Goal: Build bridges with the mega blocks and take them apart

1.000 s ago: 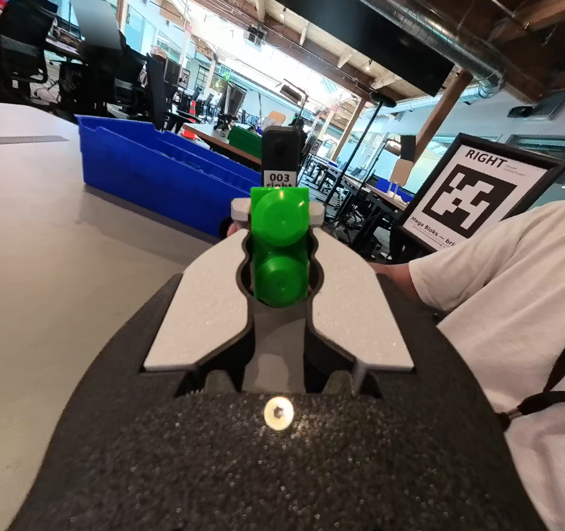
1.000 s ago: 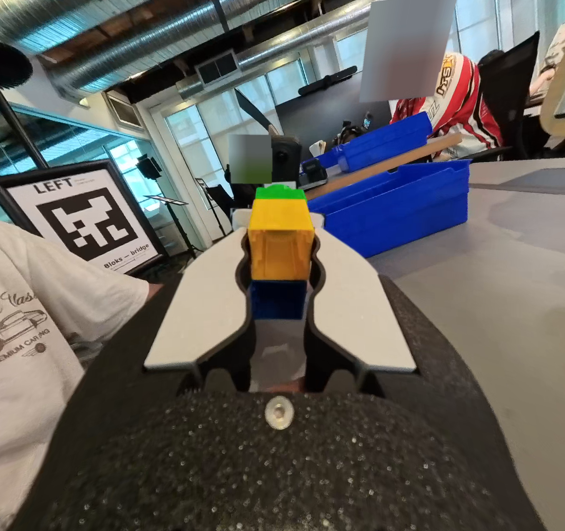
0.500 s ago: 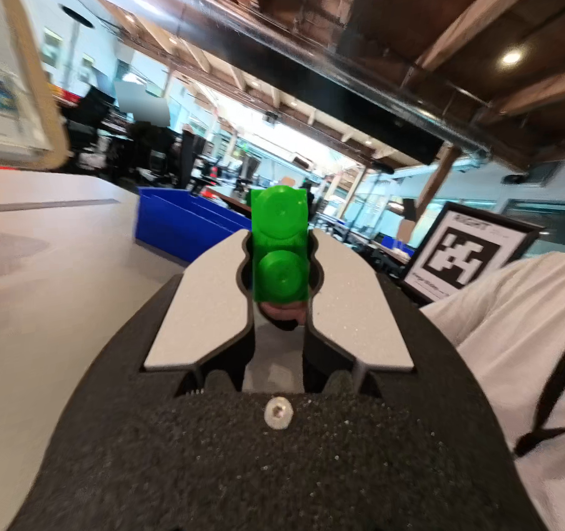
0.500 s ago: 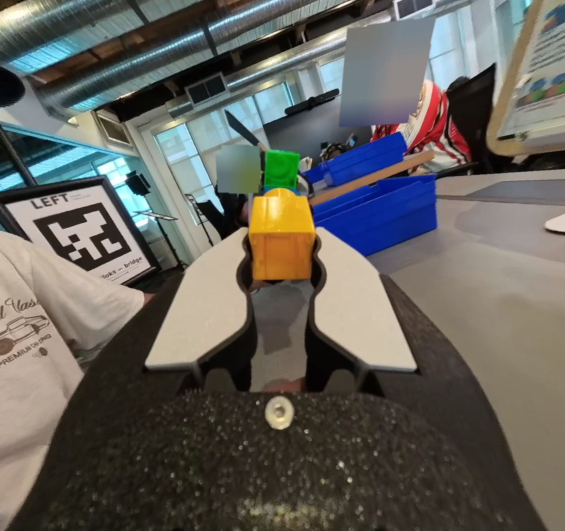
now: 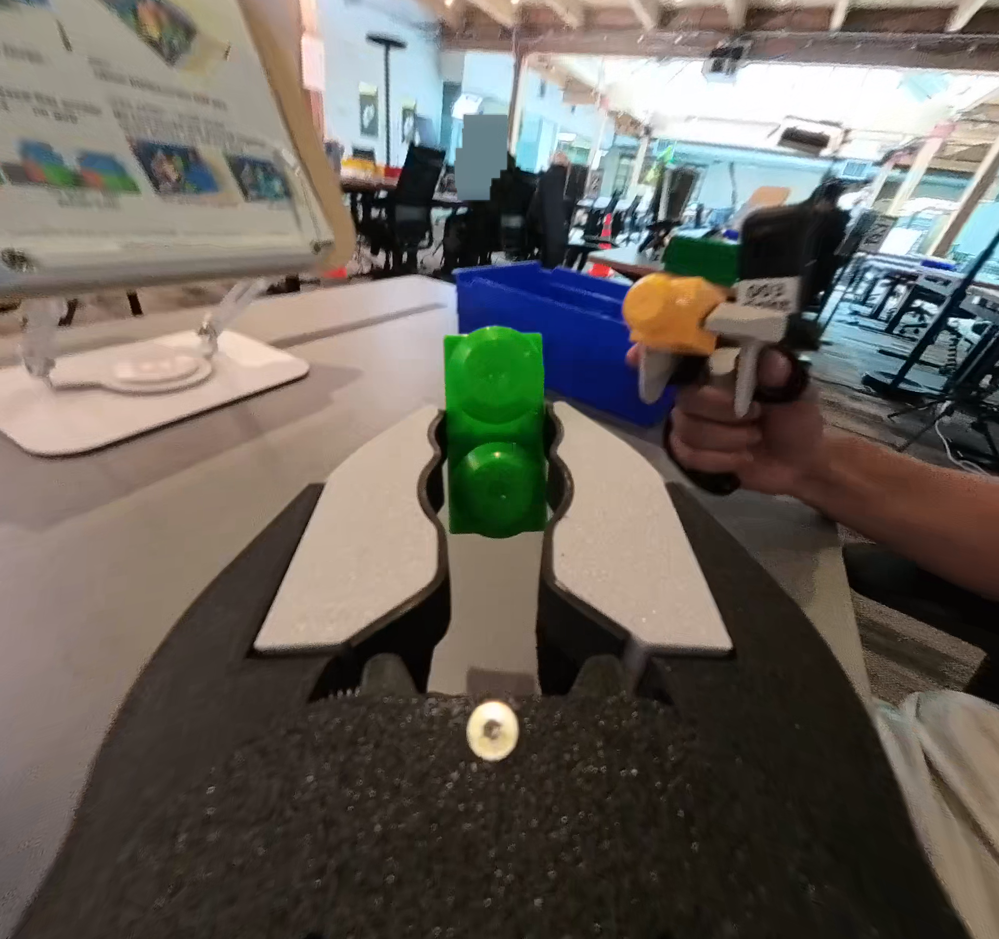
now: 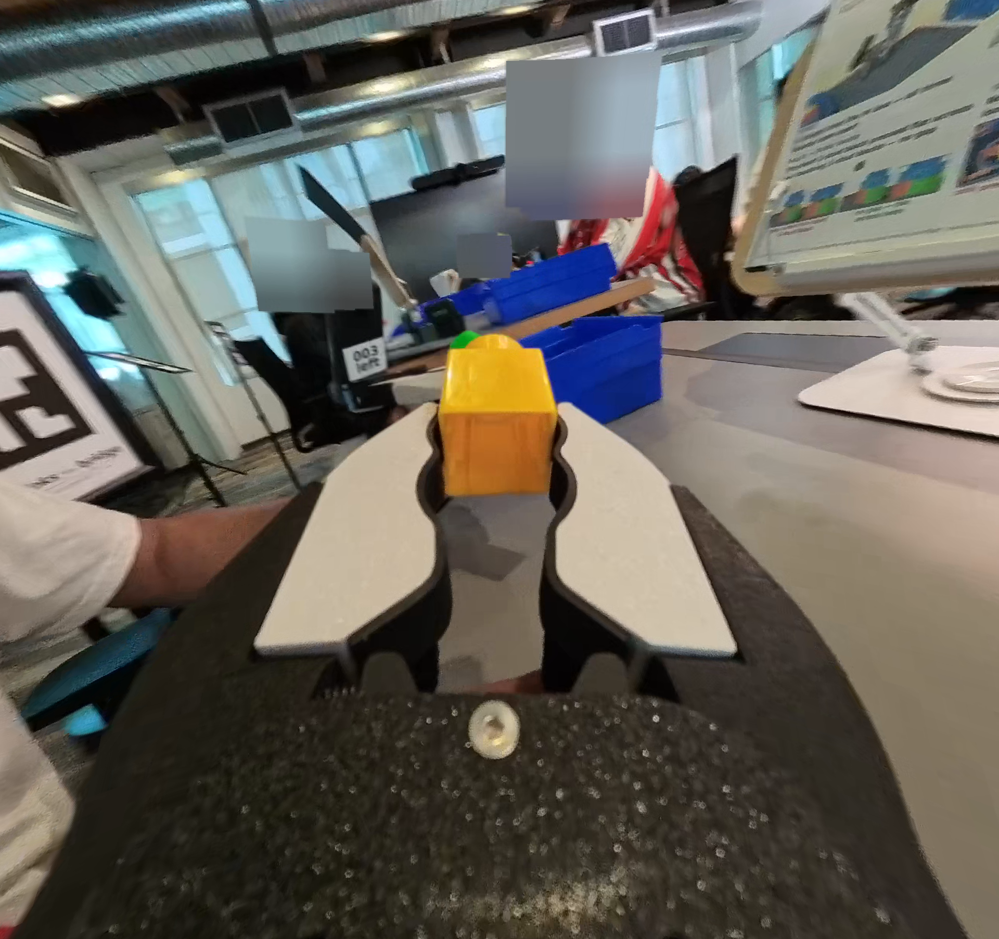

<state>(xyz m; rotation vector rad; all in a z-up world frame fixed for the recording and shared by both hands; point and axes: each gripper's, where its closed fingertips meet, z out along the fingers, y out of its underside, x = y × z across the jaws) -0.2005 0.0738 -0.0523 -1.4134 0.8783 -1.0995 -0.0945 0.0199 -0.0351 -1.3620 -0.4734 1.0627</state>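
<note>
My left gripper (image 5: 494,429) is shut on a green two-stud block (image 5: 493,434), studs facing the camera, held above the grey table (image 5: 135,534). My right gripper (image 6: 497,429) is shut on a yellow one-stud block (image 6: 497,432), also above the table. In the left wrist view the right gripper (image 5: 697,351) shows at the right, held in a hand, with the yellow block (image 5: 667,313) in its fingers. In the right wrist view a bit of the green block (image 6: 460,340) peeks over the yellow one.
A blue bin (image 5: 546,318) stands on the table behind the grippers; it also shows in the right wrist view (image 6: 605,367). An instruction sheet on a white stand (image 5: 140,383) is at the left. A framed marker sign (image 6: 48,389) stands off the table's edge.
The two grippers have pulled apart and turned away from each other toward the table; the yellow block has come off the green one. The blue block seen earlier under the yellow is out of sight.
</note>
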